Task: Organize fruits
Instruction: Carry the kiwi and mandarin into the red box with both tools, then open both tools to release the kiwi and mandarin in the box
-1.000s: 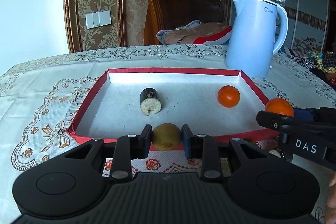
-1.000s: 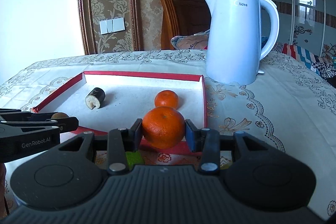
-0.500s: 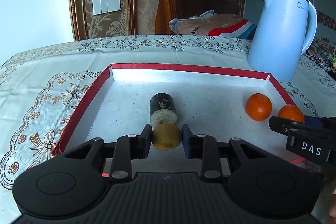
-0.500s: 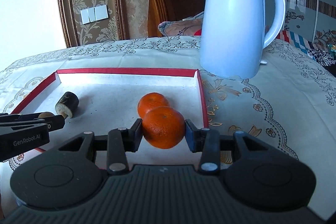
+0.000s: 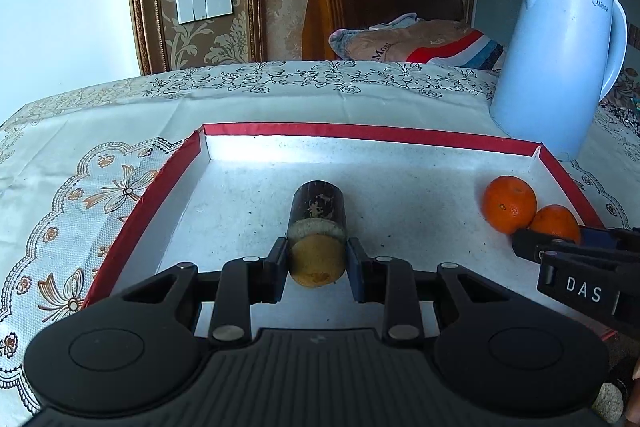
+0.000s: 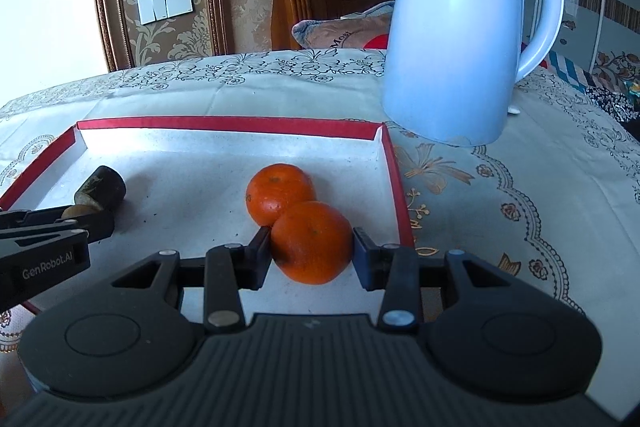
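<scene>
The left tongs squeeze a small brown-yellow fruit between their two fingers. They hold it over the white floor of a flat tray with a red rim. Right behind this fruit lies a dark stubby piece with a pale cut end, so close that I cannot tell if the two touch.

The right tongs squeeze an orange over the right part of the same tray, near its right wall. A second orange sits on the tray floor just behind the held one, and the two look like they touch. From the left camera, both oranges show side by side in the far right part of the tray.

The tray rests on a desk covered with a pale flowery cloth. A light blue kettle stands on the cloth just past the tray's back right corner.
</scene>
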The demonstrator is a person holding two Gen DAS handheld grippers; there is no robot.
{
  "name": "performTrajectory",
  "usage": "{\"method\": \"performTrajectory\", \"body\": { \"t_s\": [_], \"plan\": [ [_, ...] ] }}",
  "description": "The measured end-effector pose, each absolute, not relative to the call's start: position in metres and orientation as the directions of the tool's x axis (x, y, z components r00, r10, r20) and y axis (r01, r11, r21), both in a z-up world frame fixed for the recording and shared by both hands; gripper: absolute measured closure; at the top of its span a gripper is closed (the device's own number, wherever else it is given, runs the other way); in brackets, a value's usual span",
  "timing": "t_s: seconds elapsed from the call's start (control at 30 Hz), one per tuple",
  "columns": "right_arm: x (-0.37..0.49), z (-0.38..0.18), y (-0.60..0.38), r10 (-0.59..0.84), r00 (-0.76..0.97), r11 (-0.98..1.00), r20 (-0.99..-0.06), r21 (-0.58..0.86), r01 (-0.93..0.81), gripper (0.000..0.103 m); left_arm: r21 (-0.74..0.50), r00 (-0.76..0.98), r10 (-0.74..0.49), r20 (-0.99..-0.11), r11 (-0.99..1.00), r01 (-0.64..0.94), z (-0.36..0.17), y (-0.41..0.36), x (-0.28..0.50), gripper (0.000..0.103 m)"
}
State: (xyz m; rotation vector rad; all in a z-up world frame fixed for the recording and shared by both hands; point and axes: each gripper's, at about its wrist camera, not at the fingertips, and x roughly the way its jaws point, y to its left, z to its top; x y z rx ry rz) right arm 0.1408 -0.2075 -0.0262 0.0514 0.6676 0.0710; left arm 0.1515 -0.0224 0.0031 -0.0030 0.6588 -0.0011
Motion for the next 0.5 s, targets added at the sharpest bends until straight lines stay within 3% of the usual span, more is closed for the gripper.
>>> {"method": "performTrajectory", "body": {
  "t_s": [0.5],
  "plan": [
    [0.1507, -0.0256, -0.2051, 0.082, 0.77, 0.997, -0.633, 0.061, -0.056, 0.063, 0.0, 0.804, 0.01, -0.594, 1.0, -0.013, -0.0018, -0.0233, 0.1571, 0.073]
  ]
}}
